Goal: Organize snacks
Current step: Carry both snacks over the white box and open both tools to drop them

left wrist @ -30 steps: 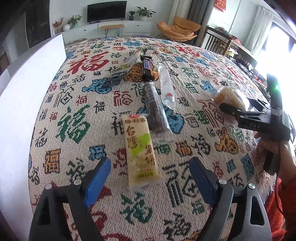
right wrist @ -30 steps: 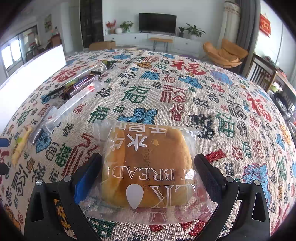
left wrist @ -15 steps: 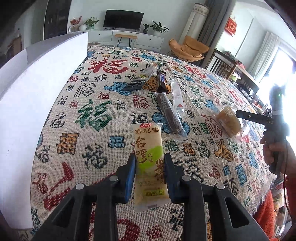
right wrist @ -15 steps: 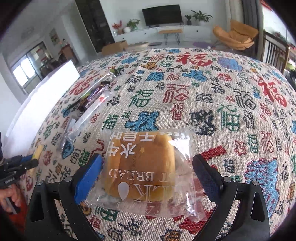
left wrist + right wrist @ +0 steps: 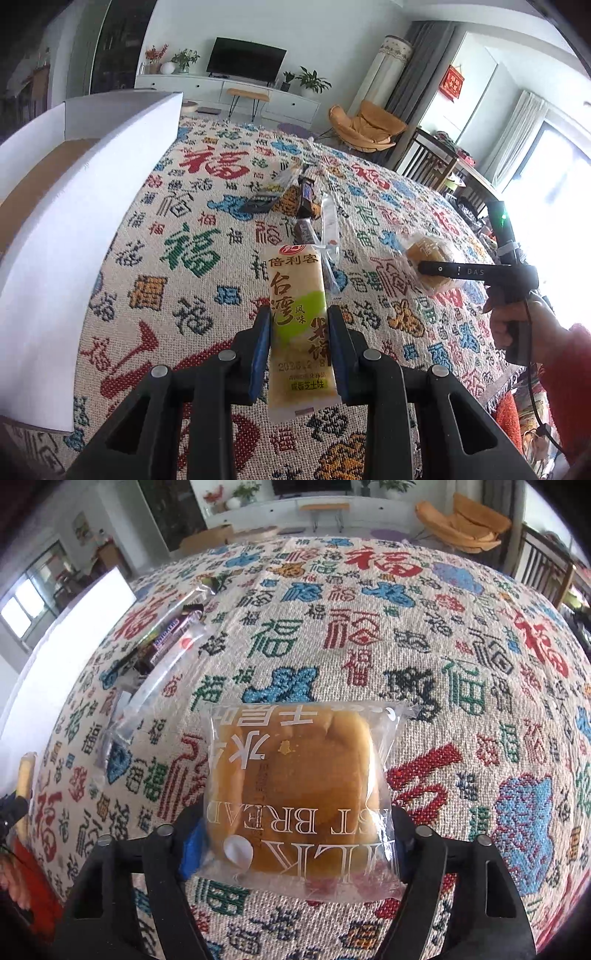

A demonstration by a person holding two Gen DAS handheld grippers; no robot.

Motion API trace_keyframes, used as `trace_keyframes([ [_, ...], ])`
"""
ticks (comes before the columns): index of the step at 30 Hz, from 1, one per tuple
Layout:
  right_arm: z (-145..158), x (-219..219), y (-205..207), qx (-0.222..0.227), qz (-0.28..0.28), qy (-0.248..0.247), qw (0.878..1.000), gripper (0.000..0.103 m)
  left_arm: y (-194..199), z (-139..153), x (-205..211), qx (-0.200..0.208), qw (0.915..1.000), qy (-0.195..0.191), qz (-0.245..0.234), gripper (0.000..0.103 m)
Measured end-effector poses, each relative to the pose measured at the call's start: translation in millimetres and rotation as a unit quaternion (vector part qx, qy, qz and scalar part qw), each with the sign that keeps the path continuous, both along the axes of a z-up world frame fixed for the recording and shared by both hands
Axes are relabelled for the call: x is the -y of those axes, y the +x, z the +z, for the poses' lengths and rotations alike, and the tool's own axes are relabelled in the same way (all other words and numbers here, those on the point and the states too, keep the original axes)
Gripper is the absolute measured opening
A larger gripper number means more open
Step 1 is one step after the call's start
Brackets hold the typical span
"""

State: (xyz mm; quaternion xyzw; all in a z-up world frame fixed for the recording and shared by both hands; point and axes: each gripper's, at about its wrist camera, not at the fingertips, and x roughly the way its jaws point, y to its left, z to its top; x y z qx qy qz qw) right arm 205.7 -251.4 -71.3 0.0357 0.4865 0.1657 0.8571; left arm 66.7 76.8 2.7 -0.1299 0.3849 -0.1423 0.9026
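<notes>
Left gripper [image 5: 298,332] pinching yellow-green wrapped rice cracker bar [image 5: 299,314]; right gripper [image 5: 295,843], jaws just closing, clamps clear-bagged milk bread [image 5: 295,782]; white cardboard box [image 5: 74,206] interior brown

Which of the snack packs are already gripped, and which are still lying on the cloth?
Two: the yellow rice cracker pack in the left gripper and the milk bread in the right gripper. The chocolate bars still lie untouched.

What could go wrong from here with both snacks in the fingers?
1. The left gripper pinches the yellow rice cracker pack by its lower half only; the long free end could swing or slip on the way to the white box.
2. The right gripper, whose fingers have just been closing, squeezes the soft milk bread; more pressure may crush it, or the slick wrapper may slide out.
</notes>
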Motion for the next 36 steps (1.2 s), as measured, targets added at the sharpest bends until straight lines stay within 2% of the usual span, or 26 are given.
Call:
trace_keyframes([
  [3,23,-1,-12,0.024,0.004,0.016,1.000,0.076,-5,13,-7,0.015,0.9998,-0.006,0.015,0.029],
  [7,45,-15,-22,0.035,0.020,0.026,0.999,0.076,-10,33,-24,0.024,0.9984,-0.044,0.025,0.029],
  [10,68,-44,-26,0.043,0.041,0.061,0.996,0.076,-16,59,-51,0.045,0.9957,-0.070,0.042,0.029],
  [13,109,-97,-30,0.067,0.087,0.104,0.988,0.076,-22,88,-92,0.065,0.9917,-0.082,0.075,0.029],
  [15,140,-139,-35,0.088,0.125,0.127,0.980,0.076,-25,102,-124,0.075,0.9891,-0.067,0.108,0.029],
  [19,196,-234,-42,0.114,0.199,0.159,0.960,0.076,-26,107,-185,0.063,0.9790,0.007,0.194,0.030],
  [20,208,-259,-42,0.122,0.211,0.163,0.956,0.077,-24,102,-199,0.046,0.9731,0.033,0.223,0.032],
  [21,216,-282,-44,0.132,0.222,0.166,0.952,0.079,-22,96,-210,0.030,0.9682,0.049,0.244,0.047],
  [22,221,-306,-43,0.136,0.233,0.172,0.947,0.081,-20,87,-223,0.011,0.9626,0.056,0.265,0.072],
  [23,223,-330,-40,0.128,0.247,0.183,0.943,0.083,-20,80,-232,-0.001,0.9593,0.055,0.277,0.081],
  [24,221,-350,-36,0.111,0.257,0.190,0.941,0.083,-22,72,-241,-0.007,0.9571,0.050,0.285,0.084],
  [26,211,-385,-29,0.081,0.255,0.179,0.947,0.083,-32,61,-250,-0.013,0.9547,0.046,0.294,0.084],
  [28,205,-400,-29,0.082,0.248,0.172,0.950,0.083,-42,56,-252,-0.009,0.9538,0.050,0.296,0.086],
  [31,200,-395,-33,0.100,0.253,0.173,0.947,0.083,-50,53,-242,0.003,0.9545,0.051,0.294,0.086],
  [33,194,-382,-34,0.122,0.248,0.149,0.950,0.083,-54,55,-223,0.009,0.9601,0.040,0.277,0.086],
  [36,174,-343,-32,0.159,0.224,0.099,0.956,0.083,-49,65,-172,0.027,0.9763,0.010,0.214,0.086],
])
